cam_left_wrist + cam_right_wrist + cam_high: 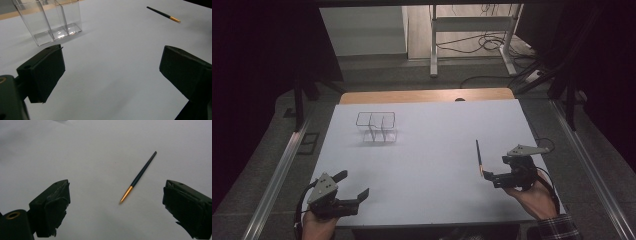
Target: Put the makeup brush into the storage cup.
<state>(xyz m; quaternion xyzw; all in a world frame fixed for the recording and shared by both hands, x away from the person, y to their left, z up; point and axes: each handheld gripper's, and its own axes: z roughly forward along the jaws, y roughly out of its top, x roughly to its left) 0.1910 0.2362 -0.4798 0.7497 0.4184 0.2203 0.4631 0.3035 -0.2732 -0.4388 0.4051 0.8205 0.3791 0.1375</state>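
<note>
A slim dark pencil-like stick with a gold tip (479, 157) lies flat on the white table top (427, 150), at the right. My right gripper (490, 178) sits just right of its gold end, open. In the right gripper view the stick (140, 176) lies ahead of the right gripper (116, 187), in line with the gap between the jaws, and neither pad touches it. A clear plastic organiser with compartments (377, 127) stands upright at the back left. My left gripper (354, 184) rests near the front left edge, open and holding nothing; ahead of the left gripper (112, 62) I see the organiser (50, 22) and the stick (163, 14).
A strip of wooden table edge (427, 96) shows behind the white sheet. Beyond it on the floor stand a white metal frame (472, 30) and loose cables (492, 45). Metal rails (277, 170) run along both sides of the table.
</note>
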